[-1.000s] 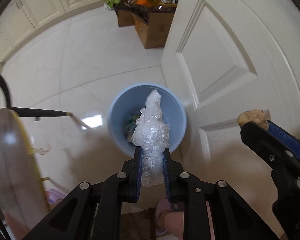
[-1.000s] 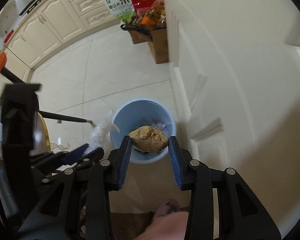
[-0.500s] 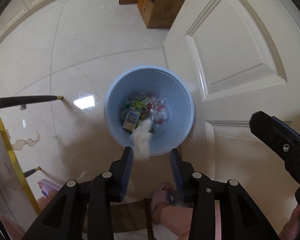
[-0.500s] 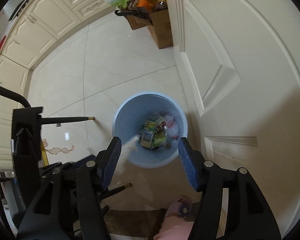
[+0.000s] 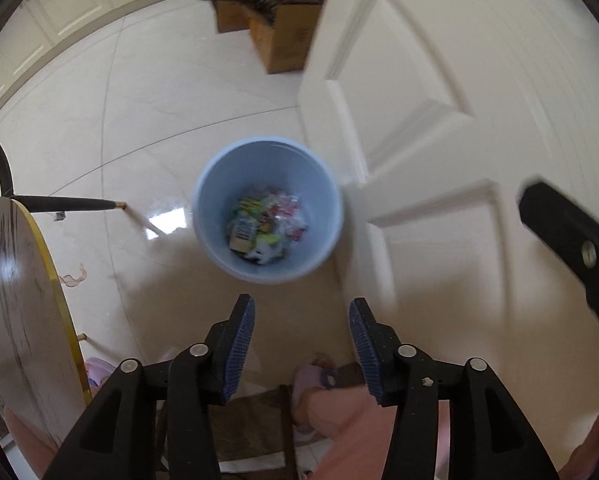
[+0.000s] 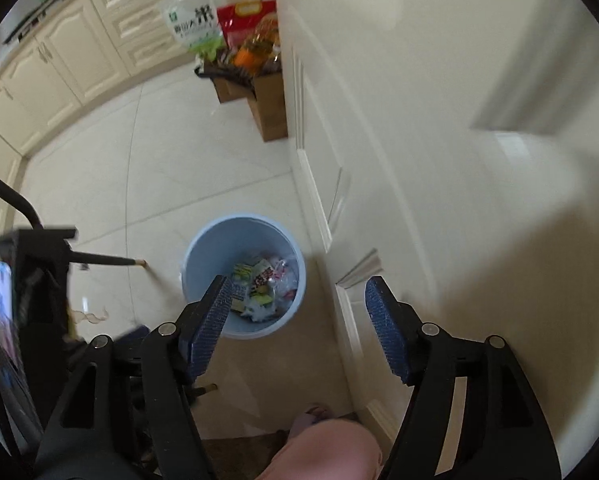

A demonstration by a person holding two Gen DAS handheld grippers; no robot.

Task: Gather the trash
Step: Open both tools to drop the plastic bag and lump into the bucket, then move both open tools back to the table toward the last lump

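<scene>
A light blue bin [image 5: 211, 196] [image 6: 203, 244] stands on the tiled floor beside a white door. Colourful wrappers and crumpled clear plastic [image 5: 265, 226] [image 6: 263, 280] lie at its bottom. My left gripper [image 5: 301, 314] hangs above the bin's near side, its jaws opening with nothing between them. My right gripper [image 6: 299, 294] hovers over the bin's near rim, its jaws opening too, and they are empty. One black finger [image 5: 571, 240] of the right gripper shows at the right edge of the left wrist view.
The white panelled door [image 5: 439, 100] [image 6: 419, 160] stands right of the bin. Cardboard boxes [image 5: 283, 36] [image 6: 267, 100] with food bags sit further back. A round table [image 5: 15, 300] with black legs is at the left. A person's pink-clad leg [image 5: 347, 424] [image 6: 331, 452] and slipper are below.
Both grippers let go of their loads: the clear plastic wad and the brown lump dropped into the bin. Both pairs of jaws widened and both views rose away from the bin.
</scene>
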